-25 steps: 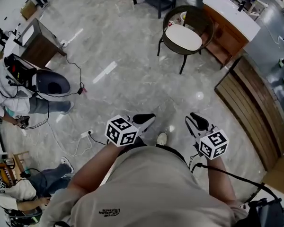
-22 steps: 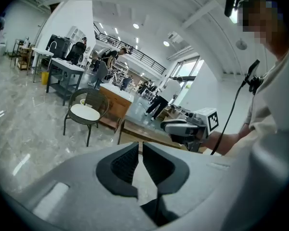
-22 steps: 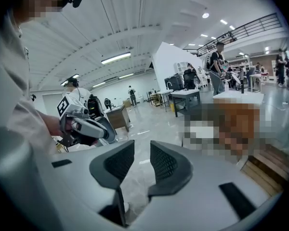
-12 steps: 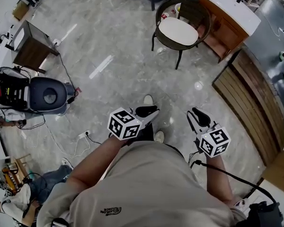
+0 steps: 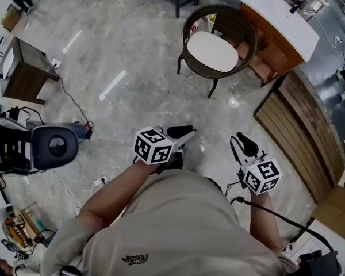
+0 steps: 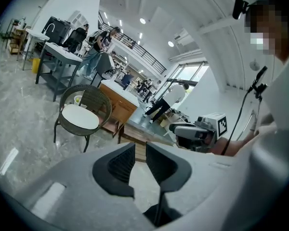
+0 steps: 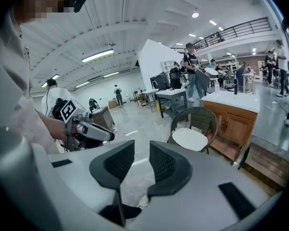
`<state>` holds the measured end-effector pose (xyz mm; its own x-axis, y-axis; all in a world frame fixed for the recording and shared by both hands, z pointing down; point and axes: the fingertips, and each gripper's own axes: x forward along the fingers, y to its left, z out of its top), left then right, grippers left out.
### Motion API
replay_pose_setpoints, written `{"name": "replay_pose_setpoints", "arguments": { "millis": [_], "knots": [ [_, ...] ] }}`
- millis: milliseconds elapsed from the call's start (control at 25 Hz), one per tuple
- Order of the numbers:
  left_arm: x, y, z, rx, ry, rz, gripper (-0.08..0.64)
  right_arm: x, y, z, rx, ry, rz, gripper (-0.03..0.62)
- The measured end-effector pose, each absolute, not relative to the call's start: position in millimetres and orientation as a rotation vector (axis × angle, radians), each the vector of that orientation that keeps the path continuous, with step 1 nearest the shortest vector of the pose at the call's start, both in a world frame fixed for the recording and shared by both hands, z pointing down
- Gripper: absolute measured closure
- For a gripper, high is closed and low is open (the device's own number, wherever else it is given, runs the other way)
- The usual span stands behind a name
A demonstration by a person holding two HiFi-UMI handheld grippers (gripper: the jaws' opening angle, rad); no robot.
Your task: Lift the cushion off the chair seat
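A white oval cushion [image 5: 213, 50] lies on the seat of a dark wicker chair [image 5: 245, 30] at the top of the head view, some way across the floor from both grippers. My left gripper [image 5: 187, 132] points toward it; its jaws are opening with a narrow gap and nothing between them. My right gripper [image 5: 241, 142] is beside it, open and empty too. The left gripper view has the cushion [image 6: 79, 118] at the left, beyond the left gripper [image 6: 139, 148]. In the right gripper view the cushion [image 7: 191, 139] lies just right of the right gripper [image 7: 141, 148].
A wooden cabinet with a white top [image 5: 282, 22] stands right behind the chair. A slatted wooden platform [image 5: 299, 131] runs along the right. A small brown table [image 5: 26, 68], a dark round device [image 5: 54, 145] and floor cables lie left. People stand far behind.
Both grippers and the camera have travelled toward the chair, which now shows larger and lower in the head view. The seated people at the left have slid out of view.
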<state>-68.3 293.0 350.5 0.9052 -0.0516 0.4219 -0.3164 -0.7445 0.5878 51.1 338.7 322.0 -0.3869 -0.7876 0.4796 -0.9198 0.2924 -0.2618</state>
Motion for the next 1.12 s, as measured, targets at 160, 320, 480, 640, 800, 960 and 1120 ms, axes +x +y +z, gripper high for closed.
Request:
{"name": "replay_pose_setpoints", "arguments": {
  "millis": [160, 320, 480, 640, 800, 960, 1120],
  "knots": [
    [-67.8, 239.6, 355.1, 2.372, -0.218, 0.518, 0.507, 51.6, 282.3, 320.7, 1.59, -2.298, 0.74, 0.486],
    [-58.3, 199.7, 366.2, 2.368, -0.197, 0.558, 0.508, 55.4, 237.1, 318.5, 1.598, -2.3, 0.754, 0.488],
    [-38.9, 171.6, 384.3, 2.297, -0.196, 0.517, 0.508, 74.7, 199.1, 322.4, 1.609, -2.296, 0.756, 0.488],
    [-17.1, 124.3, 410.1, 2.195, -0.235, 0.452, 0.503, 94.5, 146.5, 337.5, 1.554, -2.307, 0.765, 0.486],
    [14.7, 76.7, 436.9, 2.088, -0.317, 0.394, 0.494, 123.6, 90.9, 354.8, 1.444, -2.34, 0.778, 0.486],
    [51.9, 37.0, 472.9, 1.97, -0.39, 0.33, 0.482, 157.4, 48.1, 374.3, 1.351, -2.353, 0.779, 0.488],
    [74.5, -1.4, 515.1, 1.849, -0.475, 0.262, 0.472, 177.9, 12.6, 388.7, 1.257, -2.352, 0.769, 0.486]
  ]
}}
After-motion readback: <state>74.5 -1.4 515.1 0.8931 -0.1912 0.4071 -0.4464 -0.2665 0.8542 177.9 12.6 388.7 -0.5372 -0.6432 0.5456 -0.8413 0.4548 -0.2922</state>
